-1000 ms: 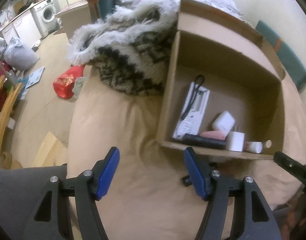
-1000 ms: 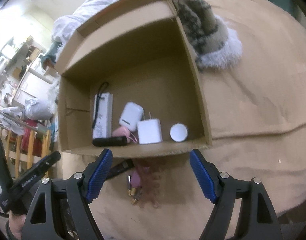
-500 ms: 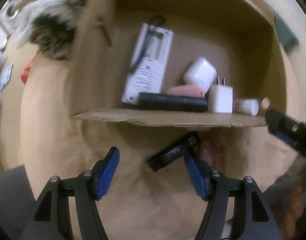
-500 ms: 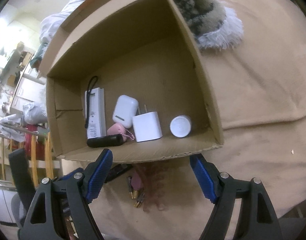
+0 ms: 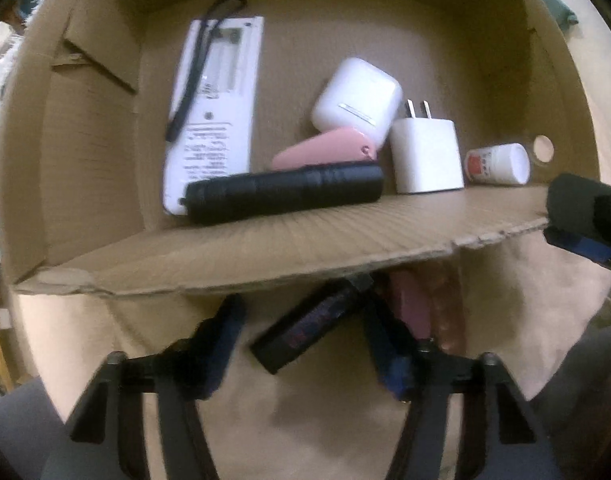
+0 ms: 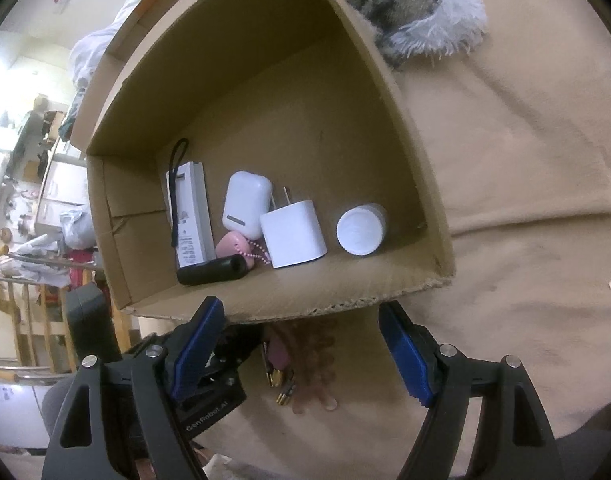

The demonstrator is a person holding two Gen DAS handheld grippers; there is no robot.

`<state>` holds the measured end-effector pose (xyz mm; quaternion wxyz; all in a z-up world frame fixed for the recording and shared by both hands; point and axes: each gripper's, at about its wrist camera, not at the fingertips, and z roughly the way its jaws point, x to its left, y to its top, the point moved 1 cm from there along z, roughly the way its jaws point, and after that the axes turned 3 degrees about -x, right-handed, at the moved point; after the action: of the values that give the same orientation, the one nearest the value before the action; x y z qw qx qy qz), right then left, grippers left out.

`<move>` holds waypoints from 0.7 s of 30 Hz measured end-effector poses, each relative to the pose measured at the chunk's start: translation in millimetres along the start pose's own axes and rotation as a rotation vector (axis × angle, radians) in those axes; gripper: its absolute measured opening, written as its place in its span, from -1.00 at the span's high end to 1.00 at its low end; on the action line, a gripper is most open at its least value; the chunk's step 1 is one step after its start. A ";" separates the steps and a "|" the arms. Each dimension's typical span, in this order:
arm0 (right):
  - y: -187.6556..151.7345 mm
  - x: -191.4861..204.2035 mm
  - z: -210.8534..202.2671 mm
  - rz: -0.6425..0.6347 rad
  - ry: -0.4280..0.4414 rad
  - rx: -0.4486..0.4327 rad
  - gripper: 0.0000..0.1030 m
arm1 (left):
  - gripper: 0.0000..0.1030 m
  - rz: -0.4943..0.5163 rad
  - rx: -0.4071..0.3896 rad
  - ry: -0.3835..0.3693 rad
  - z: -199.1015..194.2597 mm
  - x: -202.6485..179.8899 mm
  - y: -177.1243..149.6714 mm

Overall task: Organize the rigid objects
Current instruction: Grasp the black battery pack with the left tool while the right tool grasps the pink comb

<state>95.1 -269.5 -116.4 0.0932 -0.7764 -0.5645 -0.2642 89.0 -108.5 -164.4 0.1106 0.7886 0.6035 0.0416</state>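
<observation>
Black stick-shaped device (image 5: 311, 326) lies on the tan blanket (image 5: 337, 420) just outside the cardboard box (image 5: 265, 256), partly tucked under the box's near flap. Long axis runs diagonally: lower end toward the left finger, upper end up under the flap beside the right finger. Left gripper (image 5: 301, 344) straddles it from above, pointing steeply down. Its jaws have just been closing, the device between them, but a gap shows on the left side, so no grip yet as far as I can tell; motion blur makes contact on the right pad uncertain. Diagonal lie means the pads likely meet it at its corners rather than flat on its sides; slight roll probably needed.

Right gripper (image 6: 301, 350) hangs wide open and empty, over the pink item and small brass pieces (image 6: 281, 384) next to the device. Left hand is clearly the nearer one.
</observation>
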 end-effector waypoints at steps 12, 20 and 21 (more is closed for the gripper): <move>-17.0 13.7 12.2 -0.109 -0.055 0.067 -0.62 | 0.98 -0.086 0.025 -0.047 -14.3 16.5 -5.0; -28.5 24.5 65.1 -0.231 -0.181 0.216 -0.18 | 0.78 -0.106 0.013 -0.059 -20.5 26.4 -5.3; -28.7 26.4 67.2 -0.243 -0.180 0.214 -0.09 | 0.73 -0.091 0.011 -0.051 -20.5 23.5 -5.3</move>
<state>94.9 -208.0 -163.8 0.0916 -0.7089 -0.6849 -0.1413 86.2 -82.1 -147.3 0.1235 0.7616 0.6360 0.0132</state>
